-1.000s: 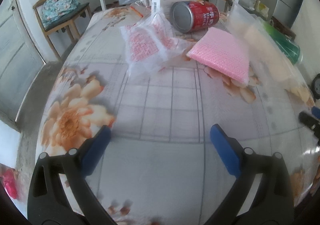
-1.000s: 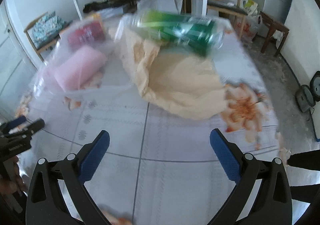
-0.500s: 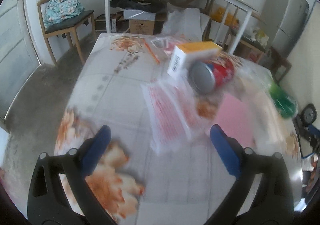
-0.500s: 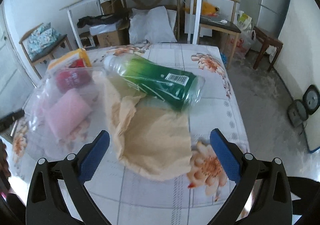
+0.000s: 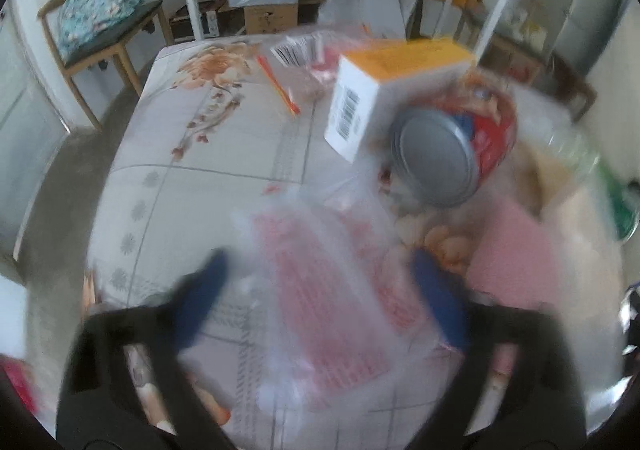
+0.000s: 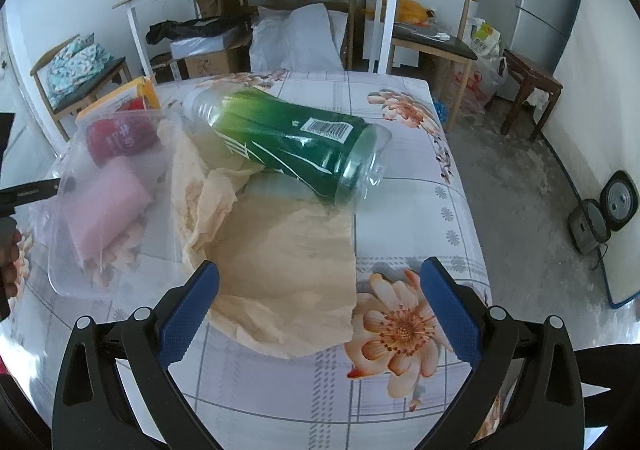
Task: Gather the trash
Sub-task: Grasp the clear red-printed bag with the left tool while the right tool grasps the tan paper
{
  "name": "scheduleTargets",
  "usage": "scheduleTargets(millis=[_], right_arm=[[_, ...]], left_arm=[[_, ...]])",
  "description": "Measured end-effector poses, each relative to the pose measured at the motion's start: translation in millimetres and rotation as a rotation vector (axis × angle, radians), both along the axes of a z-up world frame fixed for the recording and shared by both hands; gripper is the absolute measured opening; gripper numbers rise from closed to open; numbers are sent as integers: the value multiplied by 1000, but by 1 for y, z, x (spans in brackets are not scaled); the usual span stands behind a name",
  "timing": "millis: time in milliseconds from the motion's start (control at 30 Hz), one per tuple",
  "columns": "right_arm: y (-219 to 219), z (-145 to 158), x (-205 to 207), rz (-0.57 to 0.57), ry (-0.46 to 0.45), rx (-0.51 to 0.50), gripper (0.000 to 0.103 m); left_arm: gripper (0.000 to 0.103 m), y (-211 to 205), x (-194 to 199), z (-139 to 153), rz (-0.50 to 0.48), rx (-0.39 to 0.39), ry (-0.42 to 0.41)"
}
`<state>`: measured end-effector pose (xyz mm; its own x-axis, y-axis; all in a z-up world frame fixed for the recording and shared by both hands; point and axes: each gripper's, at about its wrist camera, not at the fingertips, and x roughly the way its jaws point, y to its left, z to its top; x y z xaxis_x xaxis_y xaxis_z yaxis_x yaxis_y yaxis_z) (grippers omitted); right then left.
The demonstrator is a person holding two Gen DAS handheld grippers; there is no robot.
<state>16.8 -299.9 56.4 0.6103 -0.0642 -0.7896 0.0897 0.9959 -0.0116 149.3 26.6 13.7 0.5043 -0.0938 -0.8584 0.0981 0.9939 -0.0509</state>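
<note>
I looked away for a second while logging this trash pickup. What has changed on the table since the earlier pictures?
The left gripper has swept forward over the table to the clear wrapper with red print, which now lies between its closing jaws, not yet clamped. The right gripper edged towards the tan paper, still open and empty. The green bottle, red can and boxed carton lie where they were.

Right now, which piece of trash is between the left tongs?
The clear wrapper with red print; the red can and the orange-topped box lie farther off.
</note>
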Motion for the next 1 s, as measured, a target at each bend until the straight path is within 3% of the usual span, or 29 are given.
scheduleTargets(millis=[100, 167, 433, 700, 800, 867, 900, 933, 1000], right_arm=[[1, -5, 2, 14, 17, -5, 98], [5, -9, 4, 35, 32, -10, 98], [26, -16, -12, 355, 94, -88, 98], [41, -31, 8, 504, 127, -90, 98], [35, -40, 19, 525, 153, -25, 73], [26, -37, 22, 512, 138, 13, 41], [23, -36, 23, 501, 132, 22, 32], [18, -35, 25, 485, 130, 38, 15], [13, -35, 25, 477, 131, 63, 9]], left_arm=[[69, -4, -1, -3, -7, 15, -1], [63, -7, -2, -2, -12, 28, 0], [54, -12, -3, 0, -42, 42, 1], [50, -15, -3, 0, -49, 41, -8], [51, -14, -2, 1, -48, 38, -9], [56, -14, -2, 0, -45, 37, -11], [56, -13, -2, 0, -43, 35, -13], [58, -14, -2, -1, -45, 36, -15], [59, -14, -2, -2, -47, 38, -19]])
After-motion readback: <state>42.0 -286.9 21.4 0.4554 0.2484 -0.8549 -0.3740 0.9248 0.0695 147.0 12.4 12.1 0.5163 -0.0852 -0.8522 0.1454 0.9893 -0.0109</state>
